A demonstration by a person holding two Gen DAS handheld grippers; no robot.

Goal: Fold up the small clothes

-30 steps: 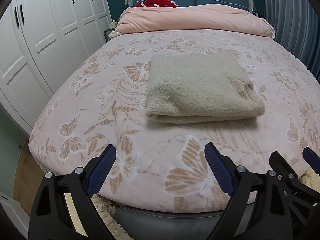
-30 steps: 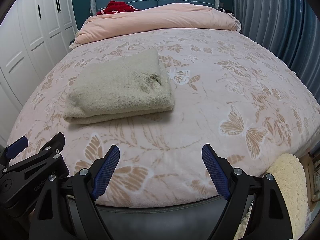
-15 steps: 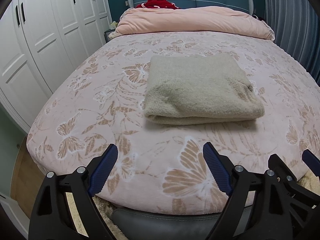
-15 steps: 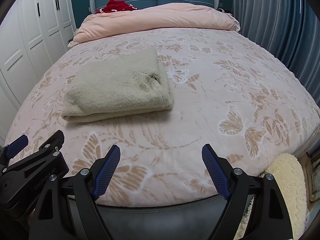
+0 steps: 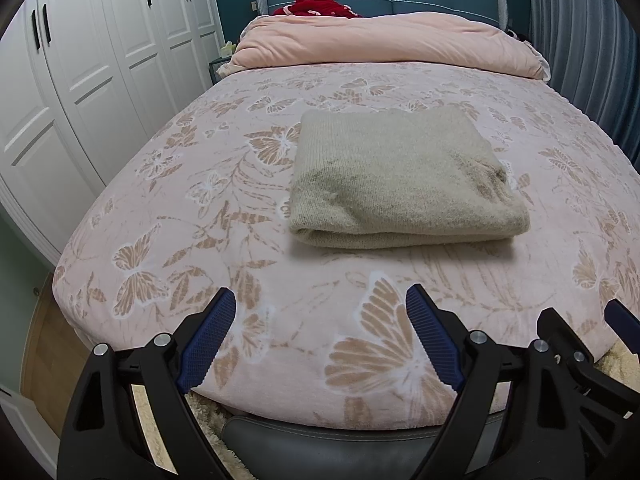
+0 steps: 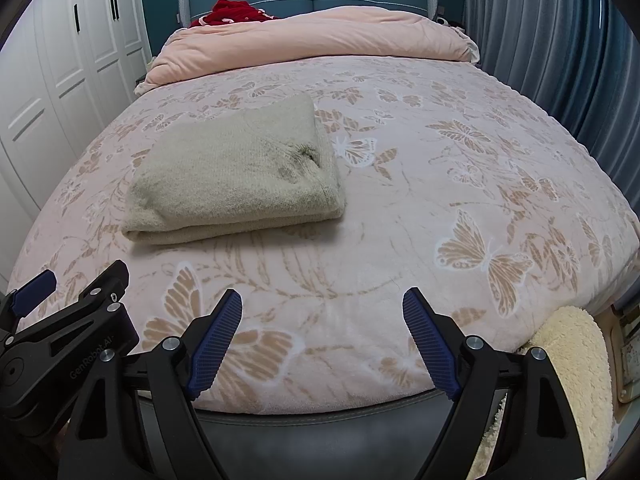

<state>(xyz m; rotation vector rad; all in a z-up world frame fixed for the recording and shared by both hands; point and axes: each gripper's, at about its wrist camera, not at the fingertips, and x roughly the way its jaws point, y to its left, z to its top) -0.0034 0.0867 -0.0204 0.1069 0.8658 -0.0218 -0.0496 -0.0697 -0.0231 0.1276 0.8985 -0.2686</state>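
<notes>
A beige knitted garment (image 5: pixel 400 180) lies folded into a flat rectangle in the middle of the bed; it also shows in the right wrist view (image 6: pixel 236 172). My left gripper (image 5: pixel 320 308) is open and empty above the foot edge of the bed, well short of the garment. My right gripper (image 6: pixel 322 308) is open and empty, also at the foot edge, to the right of the garment. Each gripper shows at the edge of the other's view.
The bed has a pink butterfly-print cover (image 5: pixel 200 208). A rolled pink duvet (image 5: pixel 384 40) and a red item (image 5: pixel 320 2) lie by the blue headboard. White wardrobes (image 5: pixel 80 80) stand left, blue curtains (image 6: pixel 560 40) right. A cream fluffy rug (image 6: pixel 568 360) lies on the floor.
Both grippers have drawn back slightly and lifted a little from the bed; the folded garment has not moved. Both stay open.
</notes>
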